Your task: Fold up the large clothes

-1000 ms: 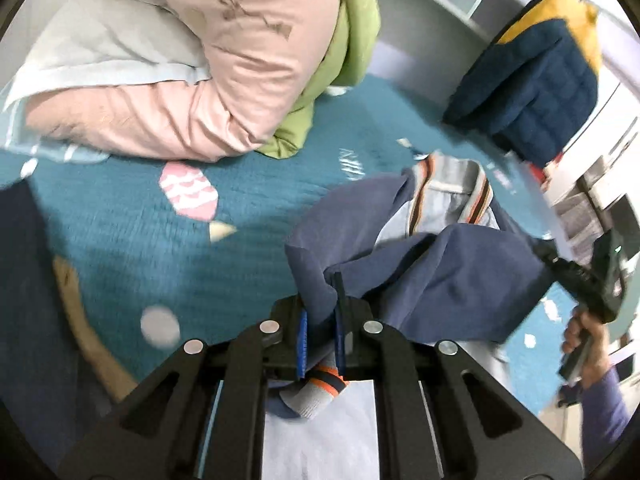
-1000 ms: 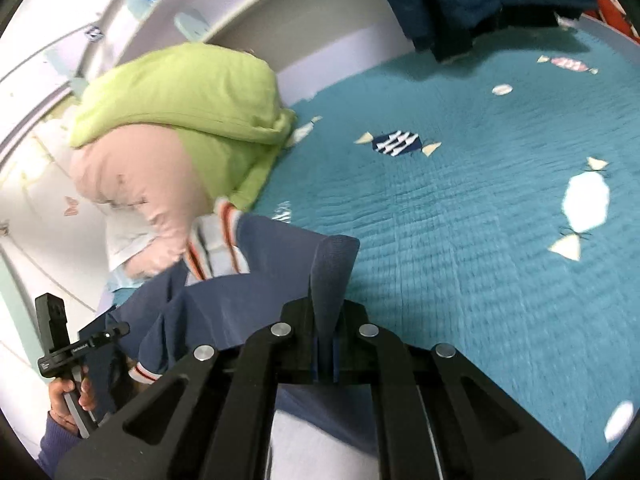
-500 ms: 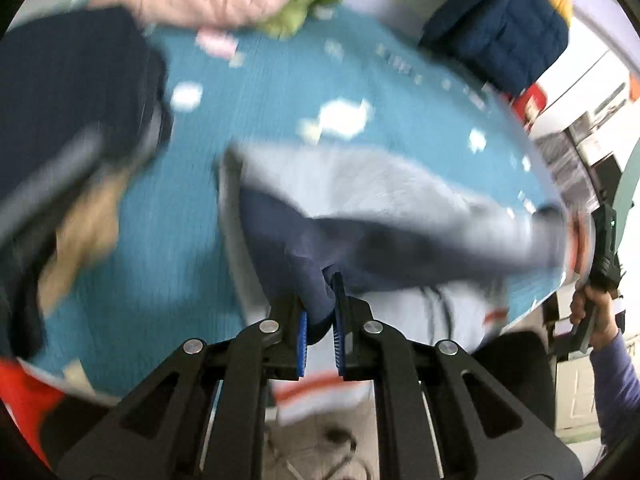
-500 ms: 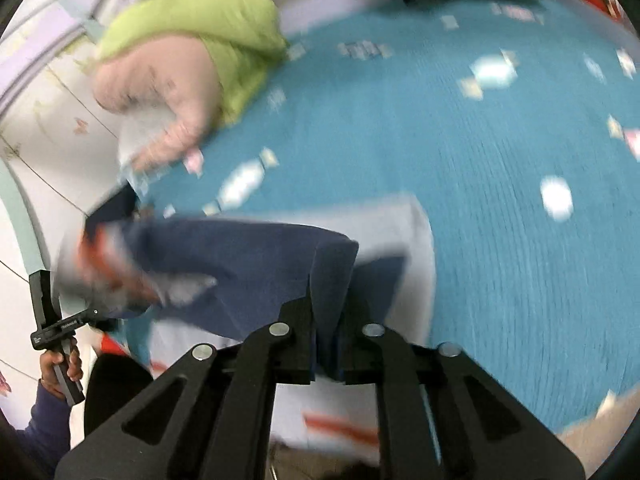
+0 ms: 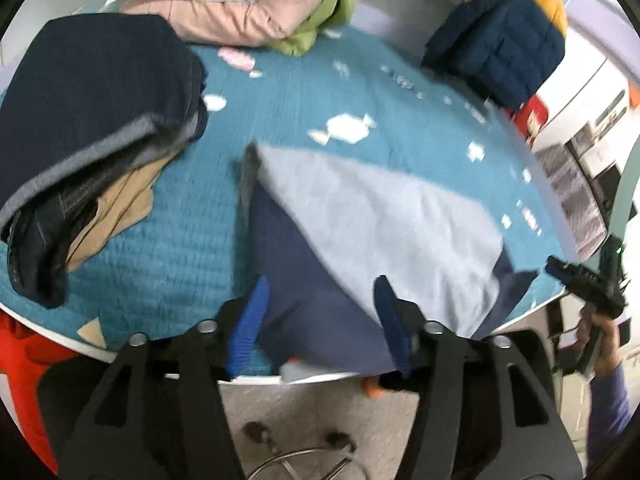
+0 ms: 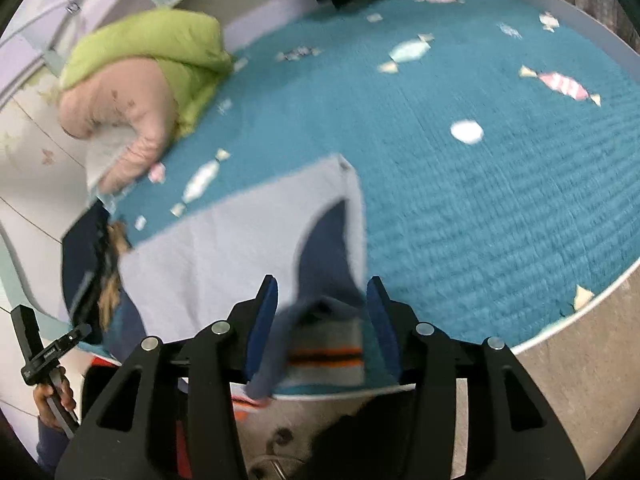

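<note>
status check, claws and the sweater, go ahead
Left claw open, right claw open. Grey and navy sweater lies spread on the teal bedspread, hem at the near edge. Folded clothes stack sits left, apart.

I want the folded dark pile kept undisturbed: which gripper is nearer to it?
Left. The left gripper sits beside the dark pile; the right gripper is across the sweater.

I count one pale grey and navy sweatshirt (image 5: 372,216) spread on the teal candy-print bedspread (image 5: 168,264), one stack of dark folded clothes (image 5: 88,120), one pink quilt (image 5: 256,12), one green quilt (image 6: 160,48), one navy-and-yellow puffer jacket (image 5: 508,36), and two black two-finger grippers: left (image 5: 320,316), right (image 6: 322,316).
</note>
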`<state>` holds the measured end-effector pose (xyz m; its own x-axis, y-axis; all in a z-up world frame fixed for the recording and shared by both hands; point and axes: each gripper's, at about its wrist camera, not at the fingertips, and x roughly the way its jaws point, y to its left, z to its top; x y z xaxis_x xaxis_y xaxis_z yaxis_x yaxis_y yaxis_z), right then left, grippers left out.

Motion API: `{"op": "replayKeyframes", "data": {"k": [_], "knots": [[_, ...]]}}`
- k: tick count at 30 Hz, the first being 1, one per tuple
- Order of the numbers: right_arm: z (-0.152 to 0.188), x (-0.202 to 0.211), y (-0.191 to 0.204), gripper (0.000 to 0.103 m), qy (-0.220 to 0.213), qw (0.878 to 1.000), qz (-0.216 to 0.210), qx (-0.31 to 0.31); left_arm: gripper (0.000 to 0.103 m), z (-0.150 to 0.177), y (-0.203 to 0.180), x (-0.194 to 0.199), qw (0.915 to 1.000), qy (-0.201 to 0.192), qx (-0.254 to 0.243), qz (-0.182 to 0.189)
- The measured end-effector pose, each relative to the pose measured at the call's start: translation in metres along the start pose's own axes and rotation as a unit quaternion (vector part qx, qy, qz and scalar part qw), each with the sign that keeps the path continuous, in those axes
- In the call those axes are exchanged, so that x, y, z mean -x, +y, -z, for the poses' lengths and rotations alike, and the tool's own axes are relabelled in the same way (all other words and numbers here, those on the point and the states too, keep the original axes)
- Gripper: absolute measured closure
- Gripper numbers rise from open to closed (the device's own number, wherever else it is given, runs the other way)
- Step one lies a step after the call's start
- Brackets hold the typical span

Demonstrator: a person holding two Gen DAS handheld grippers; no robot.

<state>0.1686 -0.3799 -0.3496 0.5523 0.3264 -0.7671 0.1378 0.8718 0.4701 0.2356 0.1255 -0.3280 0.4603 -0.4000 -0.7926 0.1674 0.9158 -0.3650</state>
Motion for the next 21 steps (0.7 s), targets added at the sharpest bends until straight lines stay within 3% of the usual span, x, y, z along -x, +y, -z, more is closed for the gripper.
{"op": "replayKeyframes", "data": {"k": [3, 5, 6, 8, 10, 12, 14, 17, 19, 21], "knots": [[-0.001, -0.033, 0.011, 0.059, 0.043, 0.999, -0.001, 0.004, 0.033, -0.007, -0.005, -0.008, 0.9998, -0.006, 0.01, -0.014], [0.006, -0.066, 0.006, 0.074, 0.099, 0.994, 0.04, 0.006, 0.017, -0.006, -0.001, -0.024, 0.9993, 0.019, 0.019, -0.026], [0.013, -0.082, -0.002, 0.083, 0.132, 0.989, 0.064, -0.001, 0.017, -0.003, 0.003, -0.039, 0.998, 0.038, 0.024, -0.045], [0.025, -0.102, -0.025, 0.092, 0.175, 0.982, 0.066, -0.029, 0.017, 0.003, 0.011, -0.054, 0.9952, 0.063, 0.03, -0.068], [0.024, -0.098, -0.037, 0.094, 0.178, 0.981, 0.047, -0.068, 0.017, 0.011, 0.019, -0.063, 0.9941, 0.074, 0.04, -0.068], [0.019, -0.094, -0.028, 0.094, 0.182, 0.98, 0.065, -0.047, 0.017, 0.019, 0.028, -0.069, 0.9928, 0.083, 0.052, -0.07], [0.012, -0.083, -0.006, 0.091, 0.159, 0.984, 0.079, -0.017, 0.017, 0.022, 0.034, -0.074, 0.9917, 0.088, 0.063, -0.069], [-0.004, -0.076, 0.044, 0.091, 0.115, 0.993, 0.032, 0.023, 0.017, 0.026, 0.043, -0.078, 0.9912, 0.089, 0.077, -0.061], [-0.015, -0.087, 0.083, 0.091, 0.101, 0.994, -0.02, 0.032, 0.017, 0.028, 0.045, -0.086, 0.9903, 0.097, 0.092, -0.036], [-0.022, -0.107, 0.116, 0.091, 0.097, 0.993, -0.036, 0.049, 0.017, 0.031, 0.047, -0.095, 0.9881, 0.107, 0.11, -0.012]]}}
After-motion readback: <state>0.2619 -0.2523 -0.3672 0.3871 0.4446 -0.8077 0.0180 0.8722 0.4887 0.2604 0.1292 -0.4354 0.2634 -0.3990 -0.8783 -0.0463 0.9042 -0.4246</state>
